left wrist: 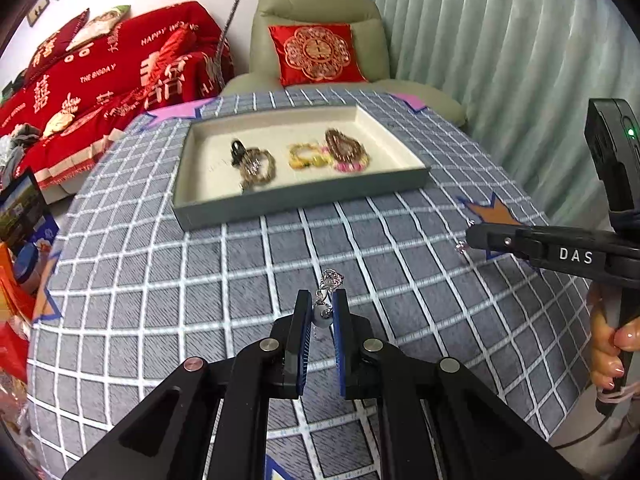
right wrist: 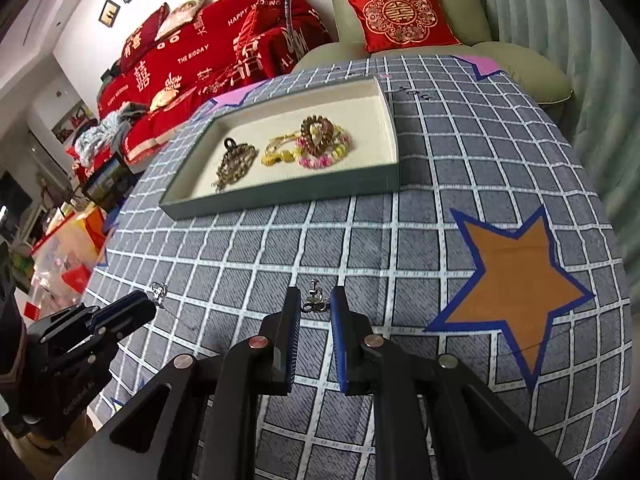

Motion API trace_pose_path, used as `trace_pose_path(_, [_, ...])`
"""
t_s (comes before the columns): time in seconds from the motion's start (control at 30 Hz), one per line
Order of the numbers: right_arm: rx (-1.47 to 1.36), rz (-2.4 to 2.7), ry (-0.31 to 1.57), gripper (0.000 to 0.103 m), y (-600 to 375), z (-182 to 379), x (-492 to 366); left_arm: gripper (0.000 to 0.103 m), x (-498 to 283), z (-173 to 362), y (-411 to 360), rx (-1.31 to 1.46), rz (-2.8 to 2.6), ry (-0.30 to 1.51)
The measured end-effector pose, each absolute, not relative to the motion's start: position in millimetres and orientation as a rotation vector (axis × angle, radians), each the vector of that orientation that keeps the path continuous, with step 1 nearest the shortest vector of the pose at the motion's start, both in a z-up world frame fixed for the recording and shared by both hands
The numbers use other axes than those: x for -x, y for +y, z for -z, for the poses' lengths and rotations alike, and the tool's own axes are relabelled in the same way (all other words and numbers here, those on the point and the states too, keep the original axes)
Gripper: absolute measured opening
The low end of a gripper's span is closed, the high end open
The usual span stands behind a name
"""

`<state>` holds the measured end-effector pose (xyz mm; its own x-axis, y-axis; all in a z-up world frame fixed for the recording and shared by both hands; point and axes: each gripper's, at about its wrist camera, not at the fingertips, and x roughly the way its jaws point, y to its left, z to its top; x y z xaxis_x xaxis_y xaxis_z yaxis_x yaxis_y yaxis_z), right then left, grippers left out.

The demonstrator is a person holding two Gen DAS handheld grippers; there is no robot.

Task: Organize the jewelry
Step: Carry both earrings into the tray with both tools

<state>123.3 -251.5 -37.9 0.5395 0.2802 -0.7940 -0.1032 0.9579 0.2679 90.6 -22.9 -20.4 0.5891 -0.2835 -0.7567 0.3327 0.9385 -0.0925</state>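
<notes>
A shallow grey tray (left wrist: 304, 196) (right wrist: 280, 196) with a cream lining holds a dark clip with a beaded bracelet (left wrist: 254, 164) (right wrist: 234, 162), a yellow bracelet (left wrist: 306, 156) and a brown and pink bracelet (right wrist: 322, 142). My left gripper (left wrist: 321, 306) (right wrist: 154, 300) has its jaws narrowly apart around a silver pearl-drop earring (left wrist: 326, 298) on the cloth. My right gripper (right wrist: 314, 302) (left wrist: 466, 240) has its jaws narrowly apart around a small silver clip earring (right wrist: 314, 298). Neither earring is clearly pinched.
The round table has a grey checked cloth (left wrist: 200, 280) with an orange star patch (right wrist: 516, 276) at the right. A red sofa (left wrist: 100, 80) and a green armchair (left wrist: 320, 40) stand behind. Clutter lies beyond the table's left edge.
</notes>
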Motion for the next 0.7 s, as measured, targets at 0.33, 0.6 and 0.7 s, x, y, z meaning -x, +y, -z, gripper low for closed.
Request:
trace_pose_path(0.33, [-0.222,-0.258,0.913,0.016,-256.0,-4.1,-143.3,0.020,-113.3,-15.3,-8.4,-0.043,0.321,0.790])
trace_pose_path(0.6, [-0.211,-0.275,0.851,0.016,-255.8,-47.3,-168.5,0.020,-141.0,-46.2,4.5,-0.010,0.301,0.745])
trace_pose_path(0.7, [-0.191,-0.273,0.834,0.016,-253.2,-60.2,-180.6,0.020,-155.5,-52.5,5.7,-0.013,0.275,0.730])
